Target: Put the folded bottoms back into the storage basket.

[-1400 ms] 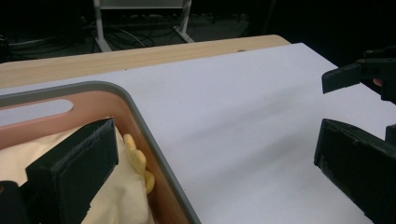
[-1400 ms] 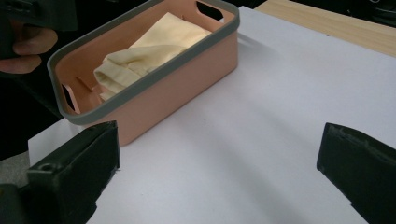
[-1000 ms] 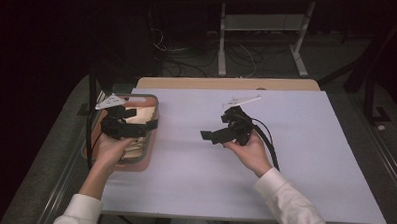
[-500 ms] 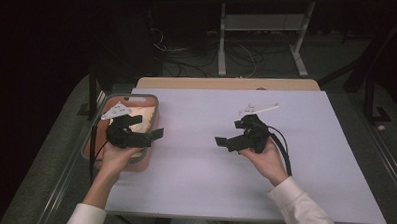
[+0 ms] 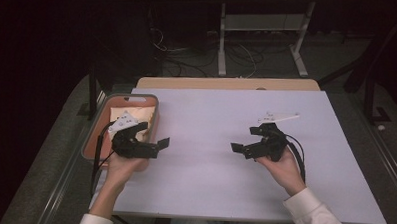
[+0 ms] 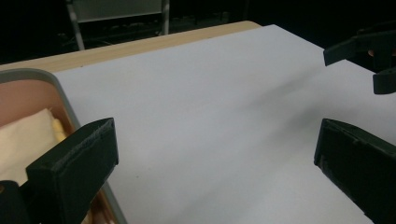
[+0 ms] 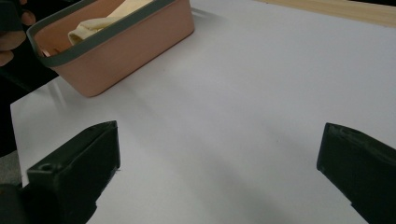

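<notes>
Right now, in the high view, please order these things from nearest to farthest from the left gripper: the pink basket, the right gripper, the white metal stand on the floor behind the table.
1. pink basket: directly under and beside the left gripper, at the table's left edge.
2. right gripper: across the white table top, to the right.
3. white metal stand: on the floor beyond the far edge.
</notes>
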Tool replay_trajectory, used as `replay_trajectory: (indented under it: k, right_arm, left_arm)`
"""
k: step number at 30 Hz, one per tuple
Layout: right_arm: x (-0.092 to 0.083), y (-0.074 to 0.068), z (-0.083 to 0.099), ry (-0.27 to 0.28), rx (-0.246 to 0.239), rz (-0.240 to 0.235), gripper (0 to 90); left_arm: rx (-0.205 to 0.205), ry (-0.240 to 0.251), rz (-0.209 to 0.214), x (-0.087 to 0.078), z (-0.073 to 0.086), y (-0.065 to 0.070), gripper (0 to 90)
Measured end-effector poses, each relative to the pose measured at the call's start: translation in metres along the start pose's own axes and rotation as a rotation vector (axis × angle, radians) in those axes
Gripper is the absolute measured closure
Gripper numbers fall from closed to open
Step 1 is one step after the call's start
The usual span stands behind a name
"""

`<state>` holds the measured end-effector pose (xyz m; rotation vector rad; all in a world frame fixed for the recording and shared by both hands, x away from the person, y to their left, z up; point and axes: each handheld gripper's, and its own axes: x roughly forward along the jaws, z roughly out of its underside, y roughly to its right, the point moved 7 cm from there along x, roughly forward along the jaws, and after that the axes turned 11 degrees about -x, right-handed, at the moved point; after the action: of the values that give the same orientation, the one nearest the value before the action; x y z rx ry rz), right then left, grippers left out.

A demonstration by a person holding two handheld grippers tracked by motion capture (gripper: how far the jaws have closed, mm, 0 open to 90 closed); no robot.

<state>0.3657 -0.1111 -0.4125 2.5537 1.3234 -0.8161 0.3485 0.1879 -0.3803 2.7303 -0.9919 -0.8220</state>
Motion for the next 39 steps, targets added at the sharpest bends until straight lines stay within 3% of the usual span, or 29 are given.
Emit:
replay_trajectory:
  k: [9, 21, 33, 39]
  right_arm:
    - [-0.012, 0.004, 0.021, 0.002, 0.021, 0.011, 0.0]
    - [-0.024, 0.007, 0.051, -0.007, 0.036, 0.015, 0.0]
    - [-0.048, 0.015, 0.076, 0.032, 0.025, 0.035, 0.0]
    - [-0.059, 0.021, 0.089, 0.024, 0.031, 0.032, 0.0]
  left_arm:
    - [0.059, -0.022, 0.0, 0.006, 0.015, 0.014, 0.0]
    - [0.095, -0.06, 0.015, 0.009, 0.037, 0.027, 0.0]
    - [0.11, -0.102, 0.025, 0.01, 0.06, 0.027, 0.0]
    - [0.114, -0.118, 0.023, 0.01, 0.066, 0.024, 0.0]
